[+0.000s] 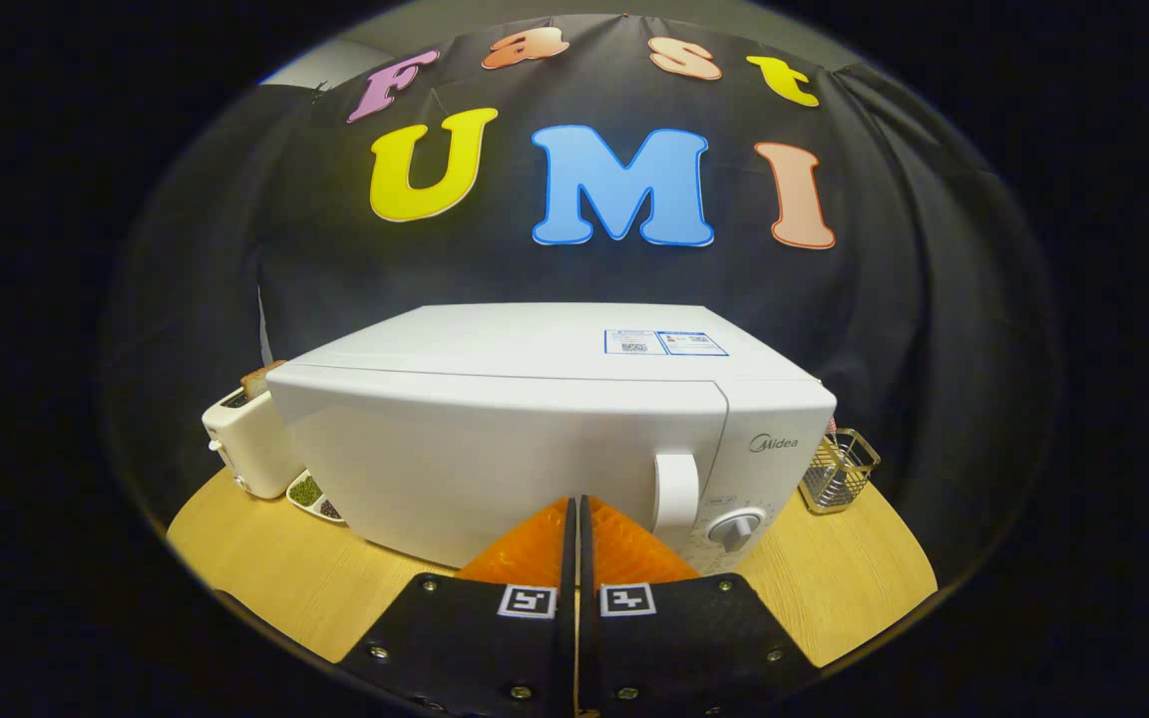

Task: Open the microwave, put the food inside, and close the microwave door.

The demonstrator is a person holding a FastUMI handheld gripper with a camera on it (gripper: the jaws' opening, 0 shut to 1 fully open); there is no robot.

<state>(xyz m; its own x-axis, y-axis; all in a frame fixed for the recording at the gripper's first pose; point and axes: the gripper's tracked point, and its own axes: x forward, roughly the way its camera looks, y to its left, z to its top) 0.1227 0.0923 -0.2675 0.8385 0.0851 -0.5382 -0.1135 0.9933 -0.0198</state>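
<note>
Ahead, microwave [535, 439] door shut, gripper [576, 509] closed, empty

The microwave [535, 439] carries the brand "Midea" on its control panel, above the dial [737, 529]. A blue-and-white sticker [665, 343] sits on its top, print too small to read.

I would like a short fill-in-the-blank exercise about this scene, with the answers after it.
1. The microwave door is ____.
2. The gripper has its fingers pressed together and holds ____.
3. The toaster beside the microwave has a slice of ____ in it.
4. The microwave stands on a ____ table.

Missing words: closed; nothing; bread; wooden
</note>
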